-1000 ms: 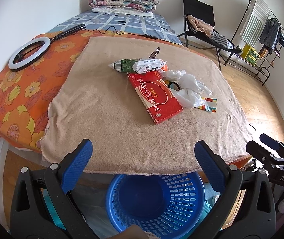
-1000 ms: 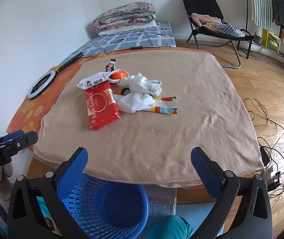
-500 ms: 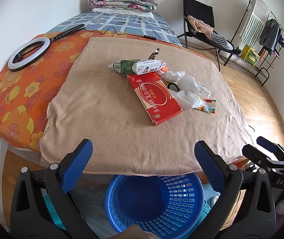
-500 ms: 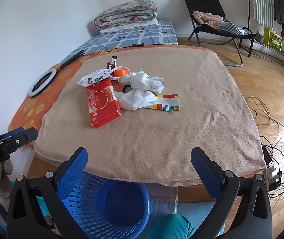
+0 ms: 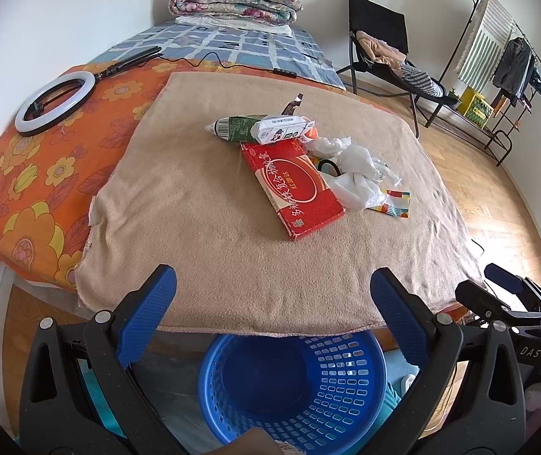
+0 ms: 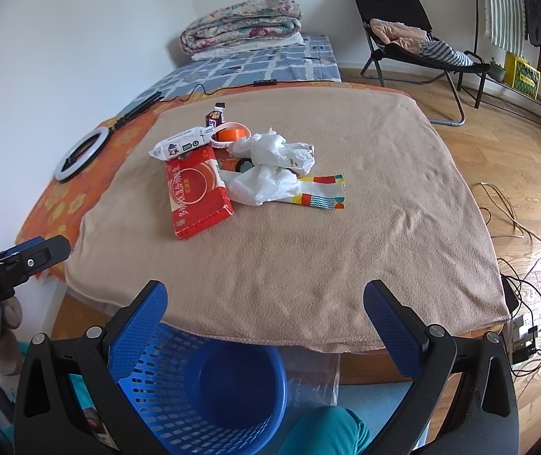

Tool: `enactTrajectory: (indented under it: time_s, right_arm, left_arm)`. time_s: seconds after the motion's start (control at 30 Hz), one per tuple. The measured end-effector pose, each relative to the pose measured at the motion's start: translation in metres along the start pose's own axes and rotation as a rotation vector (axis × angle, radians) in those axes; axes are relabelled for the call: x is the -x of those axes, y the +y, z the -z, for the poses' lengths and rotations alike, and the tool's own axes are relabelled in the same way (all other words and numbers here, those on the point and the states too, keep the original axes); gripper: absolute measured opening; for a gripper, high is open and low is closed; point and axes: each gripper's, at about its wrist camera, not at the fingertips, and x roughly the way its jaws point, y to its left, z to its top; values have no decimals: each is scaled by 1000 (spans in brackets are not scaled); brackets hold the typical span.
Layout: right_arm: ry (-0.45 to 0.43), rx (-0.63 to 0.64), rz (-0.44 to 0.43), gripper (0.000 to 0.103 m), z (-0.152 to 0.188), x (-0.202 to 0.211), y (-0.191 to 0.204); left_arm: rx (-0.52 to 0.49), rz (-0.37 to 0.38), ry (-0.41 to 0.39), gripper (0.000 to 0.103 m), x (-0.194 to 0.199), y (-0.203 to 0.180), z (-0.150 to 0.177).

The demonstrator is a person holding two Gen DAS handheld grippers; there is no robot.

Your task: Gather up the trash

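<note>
1. Hovering at the near edge of the tan blanket [image 5: 232, 235], left gripper [image 5: 272, 295] with blue pads spread wide apart, pinching nothing.
2. Hovering likewise over the near edge, right gripper [image 6: 265, 309] with pads spread wide, gripping nothing.
3. Sitting on the floor below the blanket's near edge, between and under both claws, blue basket [image 5: 350, 375], its mesh wall showing.
4. Lying in a cluster toward the far middle of the blanket, well apart from both grippers, all of the trash.
5. Lying flat at the near-left of the cluster, red box [image 6: 196, 193] with white lettering.
6. Resting at the box's far end, white wipes packet [image 6: 181, 144], touching or overlapping the box corner; cannot tell which.
7. Lying just behind the packet in the left view, green pouch [image 5: 232, 127].
8. Sitting right of the packet, orange tape roll [image 6: 230, 135], with a small dark wrapper [image 6: 215, 115] standing just beyond it.
9. Bunching to the right of the box, crumpled white plastic bags [image 6: 270, 168], partly covering a colourful patterned wrapper [image 6: 321, 197] sticking out to the right.
10. Lying far left on the orange floral sheet [image 5: 24, 174], ring light [image 5: 54, 104], well apart from the trash.
</note>
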Motion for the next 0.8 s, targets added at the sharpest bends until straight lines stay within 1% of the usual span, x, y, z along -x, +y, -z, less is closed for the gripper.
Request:
enactTrajectory:
  time_s: [0.4,0.53,0.6,0.67,0.8]
  right_arm:
    - [-3,6,16,103,1,-1,-3]
    - [0,6,2,103,1,-2,-6]
    - [1,5,9,103,1,-2,-8]
    - [3,8,10,103,1,-4,-10]
    - [5,17,12,103,-1,-3,-13]
  left_arm:
    - [-2,-3,-1,103,-1,1,-1]
    - [0,-5,-4,103,-2,1,-2]
    - [-2,-8,-6,103,-3,1,-3]
    - [0,-8,-6,103,-2,-3,-11]
    - [-7,-13,-8,103,-3,-4,-14]
